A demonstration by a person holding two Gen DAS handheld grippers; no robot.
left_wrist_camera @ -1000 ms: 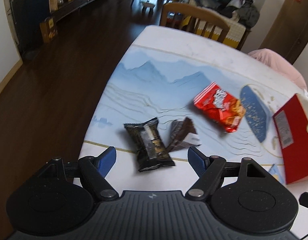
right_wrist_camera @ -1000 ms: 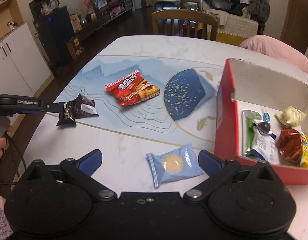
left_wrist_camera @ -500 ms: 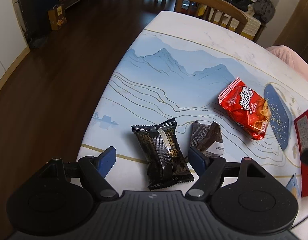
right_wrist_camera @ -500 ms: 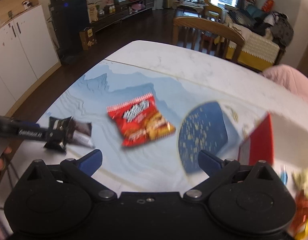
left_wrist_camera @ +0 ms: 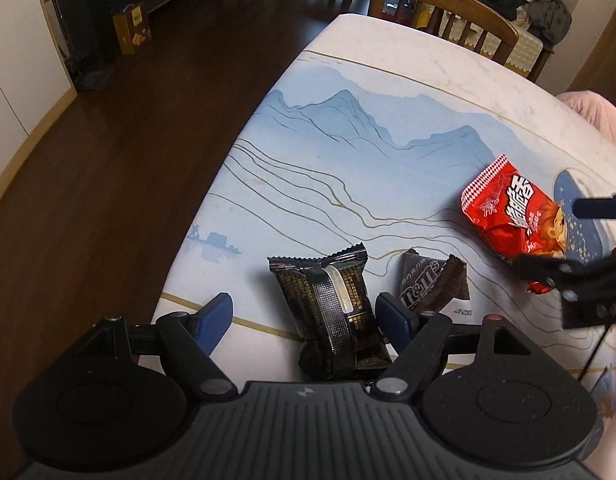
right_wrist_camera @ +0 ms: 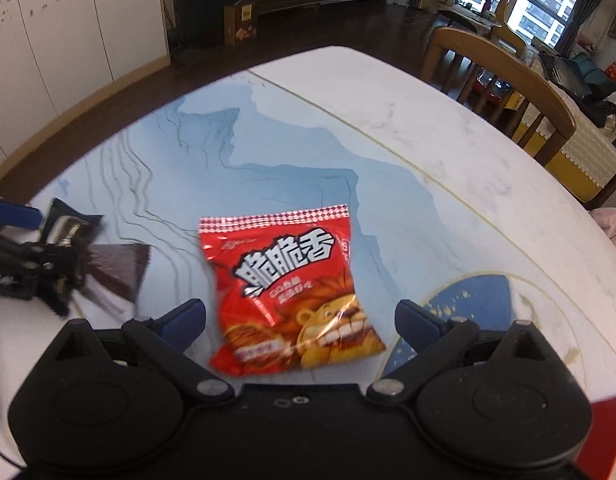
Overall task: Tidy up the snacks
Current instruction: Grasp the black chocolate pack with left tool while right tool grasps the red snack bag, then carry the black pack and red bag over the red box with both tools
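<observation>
Left claw [left_wrist_camera: 303,314] wide around black packet [left_wrist_camera: 332,312], right claw [right_wrist_camera: 299,320] wide around red bag [right_wrist_camera: 287,288], right view only

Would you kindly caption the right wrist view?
Open right gripper straddling a red snack bag on the table.

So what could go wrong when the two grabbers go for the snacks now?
The left gripper is open around the black pack, but its right finger sits against the M&M's bag and might pinch or shove it. The right gripper is open around the puffy red bag, which might get crushed.
</observation>
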